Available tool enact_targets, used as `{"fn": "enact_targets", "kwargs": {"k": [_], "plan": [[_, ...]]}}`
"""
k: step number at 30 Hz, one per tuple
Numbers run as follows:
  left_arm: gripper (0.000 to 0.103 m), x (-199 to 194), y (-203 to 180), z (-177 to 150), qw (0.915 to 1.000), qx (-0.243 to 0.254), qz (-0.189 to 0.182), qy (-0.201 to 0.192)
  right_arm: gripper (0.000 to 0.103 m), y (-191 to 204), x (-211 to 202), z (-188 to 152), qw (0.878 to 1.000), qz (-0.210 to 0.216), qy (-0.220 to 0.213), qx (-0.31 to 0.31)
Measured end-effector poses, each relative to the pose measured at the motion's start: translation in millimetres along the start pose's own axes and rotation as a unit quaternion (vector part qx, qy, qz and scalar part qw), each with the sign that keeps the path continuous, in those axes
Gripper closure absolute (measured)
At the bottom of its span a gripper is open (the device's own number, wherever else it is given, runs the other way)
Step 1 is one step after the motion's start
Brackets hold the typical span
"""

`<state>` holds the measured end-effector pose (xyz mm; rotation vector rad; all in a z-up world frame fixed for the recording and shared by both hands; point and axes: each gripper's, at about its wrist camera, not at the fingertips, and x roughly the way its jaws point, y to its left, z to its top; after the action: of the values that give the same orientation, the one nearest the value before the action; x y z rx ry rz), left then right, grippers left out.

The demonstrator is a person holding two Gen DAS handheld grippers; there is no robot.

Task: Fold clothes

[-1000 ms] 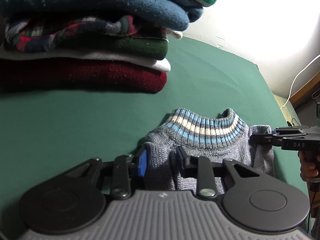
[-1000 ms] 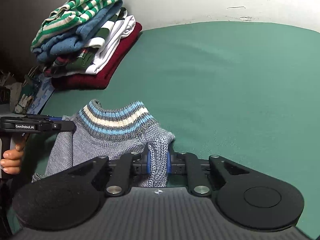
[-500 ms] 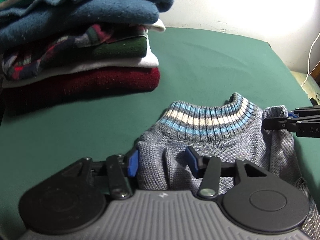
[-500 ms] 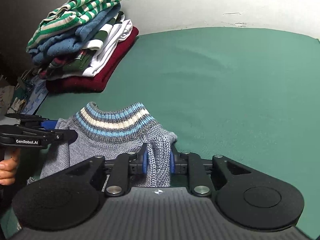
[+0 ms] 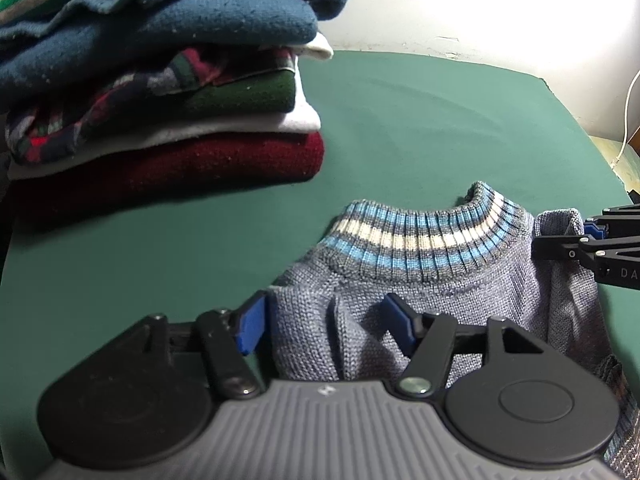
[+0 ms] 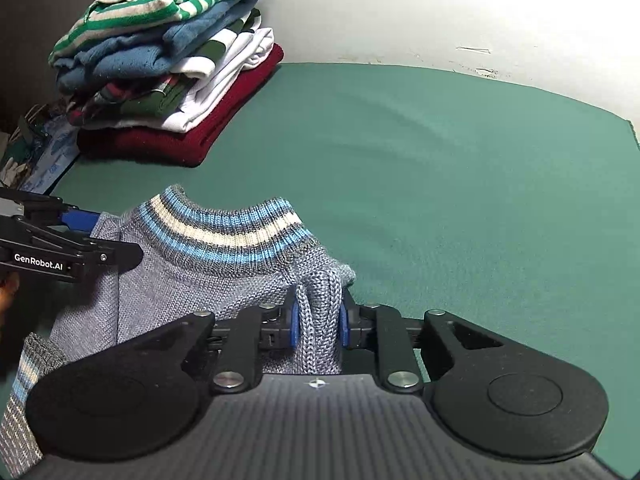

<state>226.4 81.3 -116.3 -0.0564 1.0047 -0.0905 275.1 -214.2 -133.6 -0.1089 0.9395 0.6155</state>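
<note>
A grey knit sweater (image 5: 420,280) with a blue-and-cream striped collar lies on the green cloth (image 5: 440,128), collar away from me. My left gripper (image 5: 324,322) straddles its left shoulder; the jaws are opening and the blue pads stand clear of the knit between them. My right gripper (image 6: 318,320) is closing, its pads pressing on a bunched fold at the right shoulder of the sweater (image 6: 208,280). Each gripper shows in the other's view: the right gripper (image 5: 560,238) at the sweater's right edge, the left gripper (image 6: 112,236) at its left edge.
A tall stack of folded clothes (image 6: 172,80) sits at the back left of the green cloth (image 6: 440,180), also looming close as a stack (image 5: 160,120) in the left wrist view. A white wall runs behind. A white cable (image 5: 628,120) hangs at the far right.
The left jaws have spread wide and let go of the shoulder fabric. The left view has swung so the stack looks nearer. The right gripper still pinches its fold.
</note>
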Motion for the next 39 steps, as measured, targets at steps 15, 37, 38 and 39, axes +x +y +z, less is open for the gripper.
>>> {"fn": "enact_targets", "kwargs": {"k": [15,37,38,39], "plan": [[0.027,3.4,-2.0,1.4,0.9996,0.007,0.029,0.005,0.073,8.2,0.4,-1.6,1.000,-0.010,-0.009,-0.002],[0.009,3.4,3.0,1.6,0.9992,0.001,0.039,0.004,0.076,6.8,1.7,0.6,1.000,-0.006,-0.020,-0.006],[0.009,3.4,3.2,1.3,0.9992,0.000,0.040,0.004,0.076,6.8,1.7,0.5,1.000,-0.006,-0.021,-0.007],[0.007,3.4,3.5,1.1,0.9991,-0.001,0.041,0.005,0.076,6.7,1.6,0.2,1.000,-0.006,-0.021,-0.007]]}}
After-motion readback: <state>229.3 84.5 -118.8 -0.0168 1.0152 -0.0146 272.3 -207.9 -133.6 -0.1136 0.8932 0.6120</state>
